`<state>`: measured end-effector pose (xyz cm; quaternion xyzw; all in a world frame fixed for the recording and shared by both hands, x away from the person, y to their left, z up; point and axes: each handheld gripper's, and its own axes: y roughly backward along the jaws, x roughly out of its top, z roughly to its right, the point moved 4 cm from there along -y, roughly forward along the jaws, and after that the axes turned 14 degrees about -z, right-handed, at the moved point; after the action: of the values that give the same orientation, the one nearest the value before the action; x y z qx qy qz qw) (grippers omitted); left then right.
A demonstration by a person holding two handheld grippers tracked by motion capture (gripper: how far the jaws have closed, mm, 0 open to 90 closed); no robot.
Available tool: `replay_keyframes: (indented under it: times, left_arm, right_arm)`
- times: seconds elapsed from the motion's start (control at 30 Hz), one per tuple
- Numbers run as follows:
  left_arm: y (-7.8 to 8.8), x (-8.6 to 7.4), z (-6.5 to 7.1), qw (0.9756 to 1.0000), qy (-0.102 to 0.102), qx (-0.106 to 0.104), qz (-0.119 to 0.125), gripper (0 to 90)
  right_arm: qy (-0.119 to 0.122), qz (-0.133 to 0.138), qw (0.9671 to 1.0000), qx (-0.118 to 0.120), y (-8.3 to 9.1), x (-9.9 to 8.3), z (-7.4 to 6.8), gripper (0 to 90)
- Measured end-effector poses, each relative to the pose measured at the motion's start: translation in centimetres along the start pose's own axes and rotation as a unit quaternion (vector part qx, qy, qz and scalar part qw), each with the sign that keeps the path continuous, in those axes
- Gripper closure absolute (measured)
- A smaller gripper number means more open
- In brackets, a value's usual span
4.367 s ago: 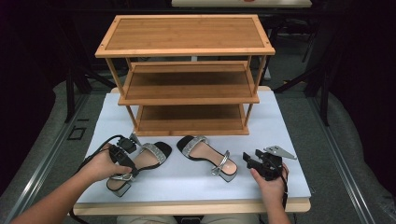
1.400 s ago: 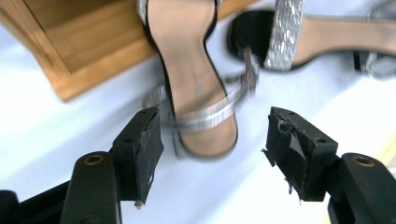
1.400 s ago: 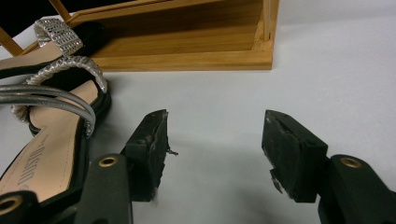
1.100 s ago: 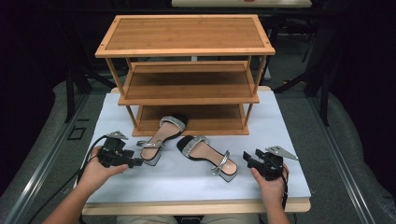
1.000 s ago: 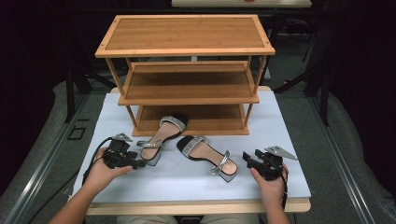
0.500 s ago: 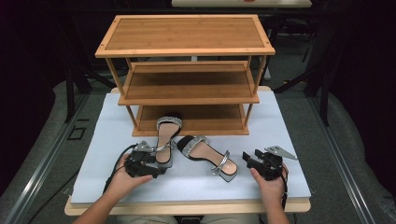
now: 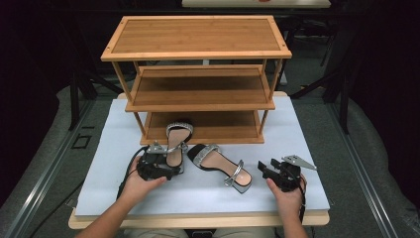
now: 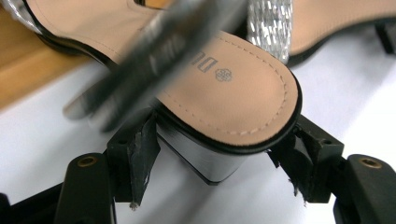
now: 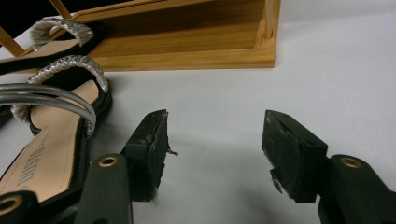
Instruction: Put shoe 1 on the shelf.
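Between open left gripper [image 8: 212, 175] fingers: sandal heel [image 8: 219, 121]

Two sandals [image 7: 176, 141] [image 7: 220, 166], one three-shelf wooden rack [image 7: 198, 74], two claws [image 7: 166, 171] [image 7: 265, 170], one table [image 7: 307, 148]

Lab, padded table [image 7: 307, 148], dark surroundings

Ankle strap [image 8: 154, 56] blurred in left gripper view; sandal [image 8: 224, 79] toe cut off by top edge. Second sandal [image 9: 46, 154] cropped at left edge in right gripper view.
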<state>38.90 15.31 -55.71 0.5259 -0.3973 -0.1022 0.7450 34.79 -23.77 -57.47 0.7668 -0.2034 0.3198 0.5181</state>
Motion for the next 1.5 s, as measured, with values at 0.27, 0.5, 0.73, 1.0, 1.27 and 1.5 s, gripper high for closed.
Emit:
replay_keyframes:
  times: [0.27, 0.5, 0.73, 1.0, 1.27, 1.5]
  left_arm:
    - [-1.5, 3.3, -2.1, 0.9993, -0.022, 0.007, -0.031, 34.1]
    - [-2.4, 5.3, -4.1, 0.999, -0.023, 0.016, -0.033, 34.0]
    - [-2.3, 6.6, -5.2, 1.0, 0.001, 0.002, -0.006, 34.1]
    - [-3.0, 7.1, -5.1, 0.9997, 0.01, 0.013, -0.019, 33.8]
    - [-1.8, 5.2, -4.3, 0.9994, 0.022, 0.026, 0.0, 36.8]
    - [1.2, -0.9, -1.7, 0.9977, 0.052, -0.006, 0.042, 38.7]
  right_arm:
    - [0.001, -0.003, 1.0, -0.001, -0.2, 0.0, 0.0, 40.2]
    - [-0.001, 0.003, 1.0, 0.002, -0.3, 0.0, 0.1, 40.3]
    - [0.001, 0.0, 1.0, 0.002, -0.2, 0.0, 0.1, 40.2]
    - [0.001, 0.004, 1.0, 0.003, -0.2, 0.1, 0.2, 40.2]
    - [0.0, 0.002, 1.0, 0.003, 0.0, 0.0, 0.3, 40.2]
    - [-0.006, 0.001, 1.0, 0.008, -0.1, -0.1, 0.4, 40.0]
